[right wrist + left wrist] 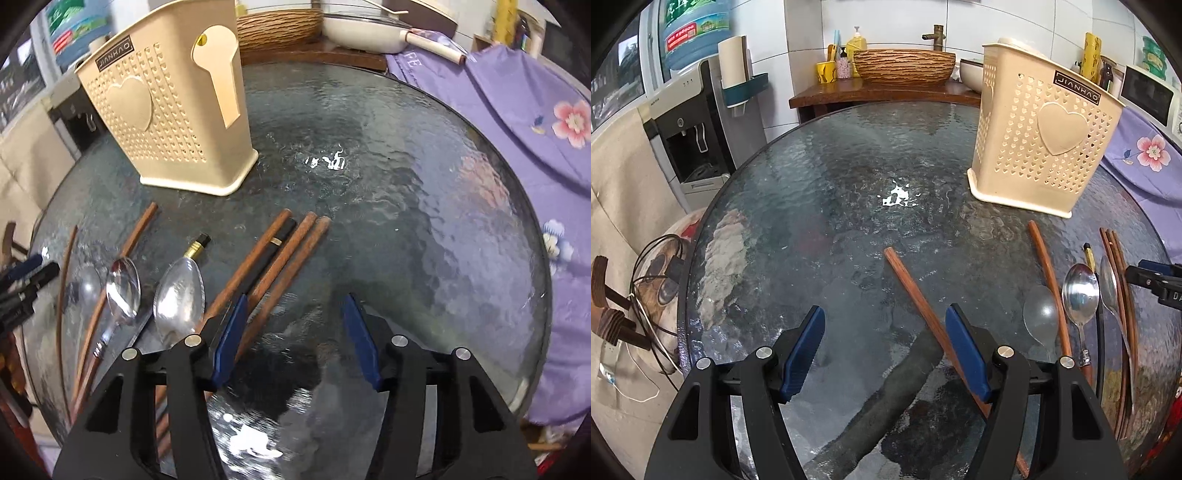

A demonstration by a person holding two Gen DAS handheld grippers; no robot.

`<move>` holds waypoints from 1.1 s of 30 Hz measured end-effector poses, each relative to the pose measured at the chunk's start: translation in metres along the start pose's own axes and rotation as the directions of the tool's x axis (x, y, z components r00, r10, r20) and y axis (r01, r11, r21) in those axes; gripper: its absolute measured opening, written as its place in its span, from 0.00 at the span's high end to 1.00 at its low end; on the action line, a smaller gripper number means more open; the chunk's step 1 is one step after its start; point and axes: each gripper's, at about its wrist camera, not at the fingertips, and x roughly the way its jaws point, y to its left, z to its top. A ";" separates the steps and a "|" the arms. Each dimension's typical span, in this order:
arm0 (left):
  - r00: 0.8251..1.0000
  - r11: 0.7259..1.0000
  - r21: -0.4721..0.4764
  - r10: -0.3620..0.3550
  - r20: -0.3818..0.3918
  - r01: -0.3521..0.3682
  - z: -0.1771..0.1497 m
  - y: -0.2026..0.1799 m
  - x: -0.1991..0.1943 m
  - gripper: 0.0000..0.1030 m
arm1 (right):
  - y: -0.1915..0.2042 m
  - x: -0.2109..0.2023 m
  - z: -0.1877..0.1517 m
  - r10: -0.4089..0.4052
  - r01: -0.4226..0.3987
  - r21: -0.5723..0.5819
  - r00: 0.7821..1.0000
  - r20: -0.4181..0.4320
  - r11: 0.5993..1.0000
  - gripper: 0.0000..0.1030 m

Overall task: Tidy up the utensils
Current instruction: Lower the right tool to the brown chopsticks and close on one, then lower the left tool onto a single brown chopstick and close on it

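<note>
Round textured glass table (820,177) filling both views, kitchen counter lying beyond. Cream perforated holder (1038,129) standing upright on far side. Wooden chopsticks (284,258) and metal spoons (179,299) lying loose near holder, closer to camera. Left gripper (884,321) hovering with jaws apart, one chopstick (919,299) lying between them, untouched. Right gripper (293,310) gaping half-wide, gripping nothing, left pad just beside chopstick bundle.
</note>
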 end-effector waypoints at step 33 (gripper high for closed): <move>0.989 0.997 0.032 -0.069 -0.129 0.074 0.033 -0.011 0.034 0.72 | -0.054 0.025 0.053 0.206 -0.188 0.224 0.976 -0.063 0.956 0.80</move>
